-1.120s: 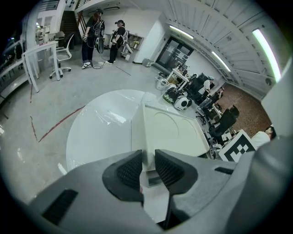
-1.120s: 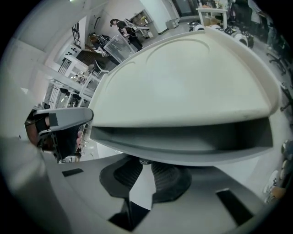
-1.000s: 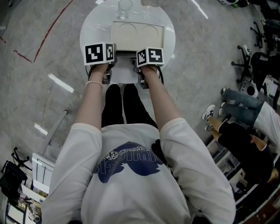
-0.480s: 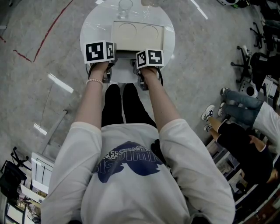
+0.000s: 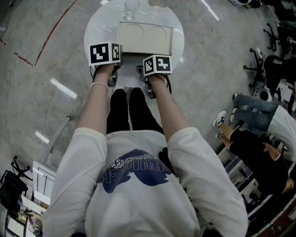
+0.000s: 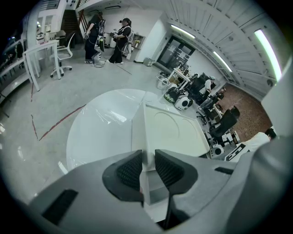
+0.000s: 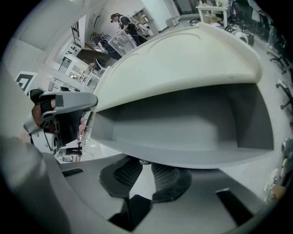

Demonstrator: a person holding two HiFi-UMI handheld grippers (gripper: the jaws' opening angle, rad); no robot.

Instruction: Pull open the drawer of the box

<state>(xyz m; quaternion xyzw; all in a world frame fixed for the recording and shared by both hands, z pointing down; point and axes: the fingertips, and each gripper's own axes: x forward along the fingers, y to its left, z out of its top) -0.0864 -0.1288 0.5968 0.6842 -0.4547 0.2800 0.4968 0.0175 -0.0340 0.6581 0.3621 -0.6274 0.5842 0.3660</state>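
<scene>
Surface: round white table (image 5: 97,28) standing on a grey concrete floor (image 5: 46,60). A red line (image 5: 51,34) is running across the floor at 10 o'clock, and office chairs (image 5: 263,65) are crowding 3 o'clock.

Item: cream box (image 5: 143,37), two round recesses in its top, sitting at table centre, with a glass (image 5: 132,7) at its 12 o'clock. Its drawer (image 7: 183,132), grey inside, is standing partly open toward 6 o'clock.

Left gripper (image 6: 147,160): fingers clamping the box's near left corner edge.

Right gripper (image 7: 146,171): fingers pinching a small knob (image 7: 144,161) under the drawer's front.
</scene>
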